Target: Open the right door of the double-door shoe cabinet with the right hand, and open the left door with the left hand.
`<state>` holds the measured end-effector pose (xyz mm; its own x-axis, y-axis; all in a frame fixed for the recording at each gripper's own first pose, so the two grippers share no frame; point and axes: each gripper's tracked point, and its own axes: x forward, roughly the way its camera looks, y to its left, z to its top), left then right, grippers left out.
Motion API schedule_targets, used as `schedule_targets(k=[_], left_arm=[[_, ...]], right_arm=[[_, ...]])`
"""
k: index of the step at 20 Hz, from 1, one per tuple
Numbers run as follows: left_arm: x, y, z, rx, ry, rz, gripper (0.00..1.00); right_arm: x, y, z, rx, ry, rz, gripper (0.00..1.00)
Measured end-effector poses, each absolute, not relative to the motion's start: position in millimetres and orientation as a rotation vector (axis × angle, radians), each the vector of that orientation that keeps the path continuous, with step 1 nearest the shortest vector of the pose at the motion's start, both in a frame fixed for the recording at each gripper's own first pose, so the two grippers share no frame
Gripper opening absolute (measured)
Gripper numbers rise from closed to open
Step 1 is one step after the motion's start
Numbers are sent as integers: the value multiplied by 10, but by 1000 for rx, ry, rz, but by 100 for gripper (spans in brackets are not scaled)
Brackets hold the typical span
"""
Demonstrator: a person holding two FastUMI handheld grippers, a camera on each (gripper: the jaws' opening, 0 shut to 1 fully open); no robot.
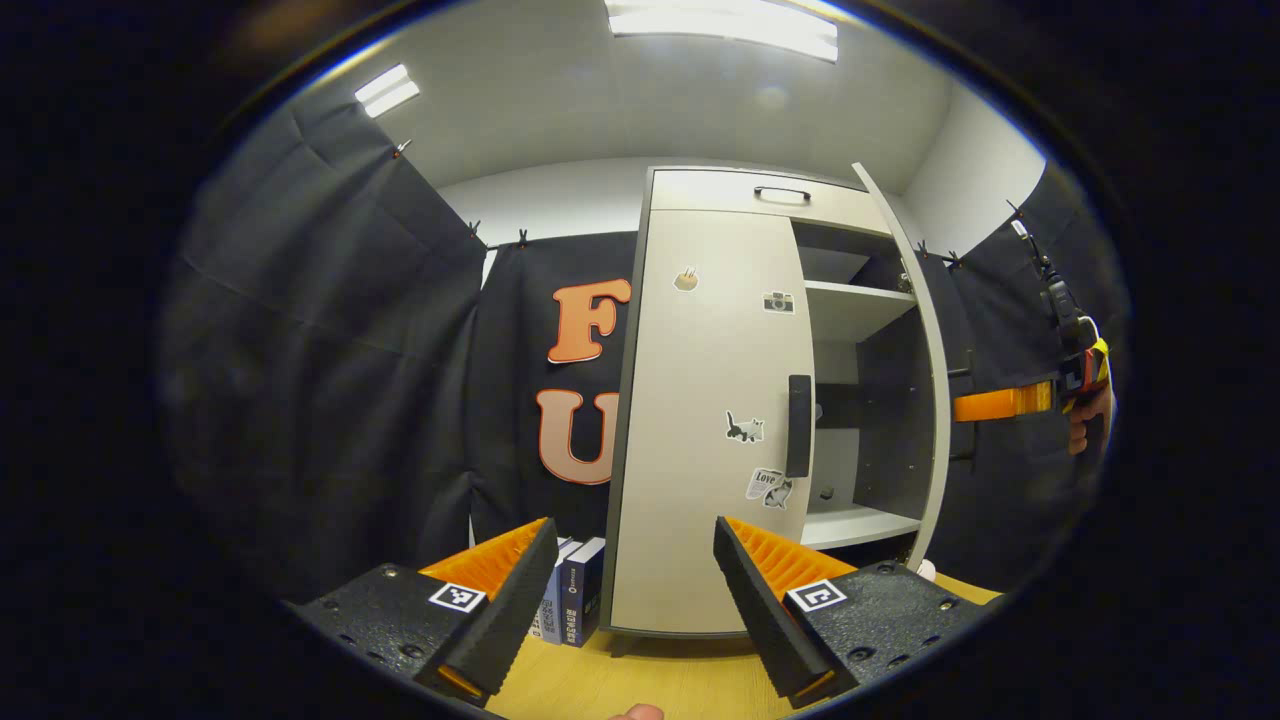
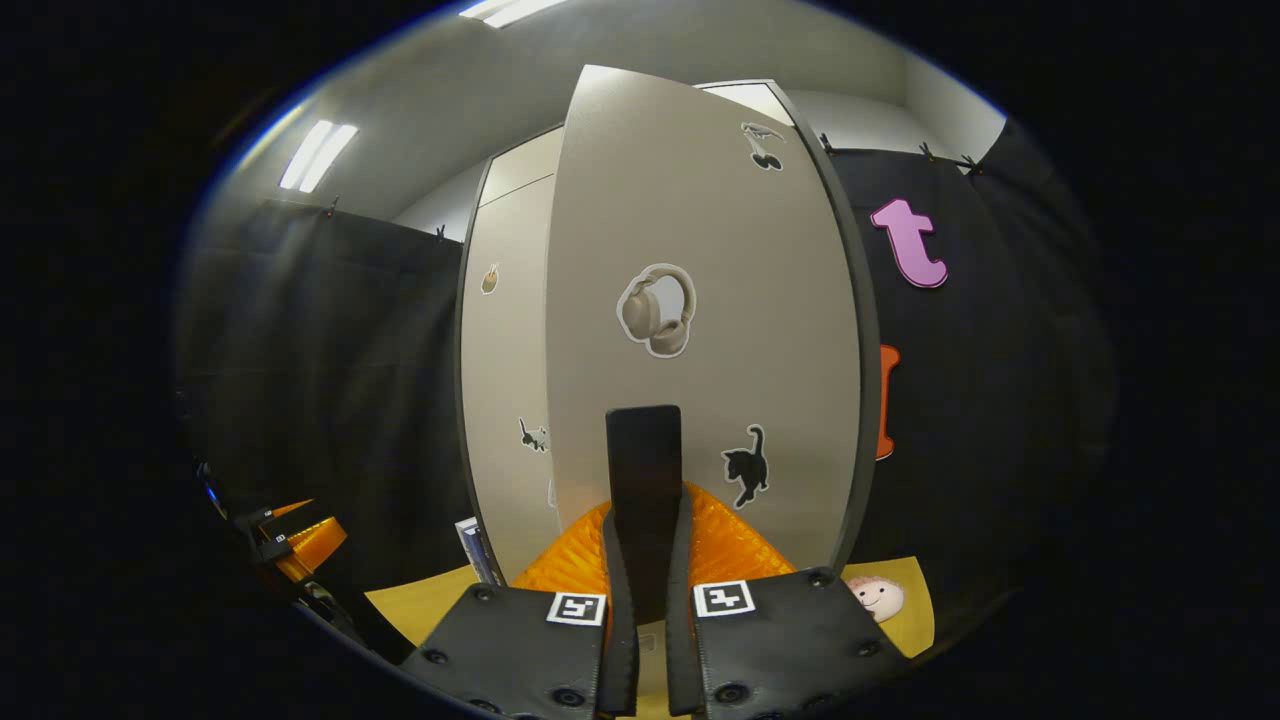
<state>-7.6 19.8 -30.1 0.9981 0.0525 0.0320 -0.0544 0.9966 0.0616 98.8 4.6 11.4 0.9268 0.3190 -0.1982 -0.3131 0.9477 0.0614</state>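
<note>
Jaws of right gripper (image 2: 645, 590) apparently pinch right door's handle (image 2: 645, 470); left gripper (image 1: 630, 590) spread before left door (image 1: 710, 420).

The left gripper (image 1: 635, 590) has two wedge-shaped fingers with ribbed inner faces, each set on a dark, speckled block; every block carries a small square black-and-white marker and a few round screw heads; the right gripper (image 2: 646, 560) is built the same way, with a marker on each block and screws along the near edge; seen farther off, the right gripper's body bears a slim dark stalk, perhaps a cable or mount.
</note>
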Motion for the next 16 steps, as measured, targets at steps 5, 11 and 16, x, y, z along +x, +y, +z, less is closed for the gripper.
schedule_targets(k=[5,11,16], left_arm=[[-46,118,-329,46,-28,27,94],[-18,34,-351,33,-29,-7,94],[-8,105,-389,25,-25,1,94]], right_arm=[[743,-380,175,13,205,251,18],[648,-638,211,14,192,171,18],[630,-731,227,29,179,123,17]])
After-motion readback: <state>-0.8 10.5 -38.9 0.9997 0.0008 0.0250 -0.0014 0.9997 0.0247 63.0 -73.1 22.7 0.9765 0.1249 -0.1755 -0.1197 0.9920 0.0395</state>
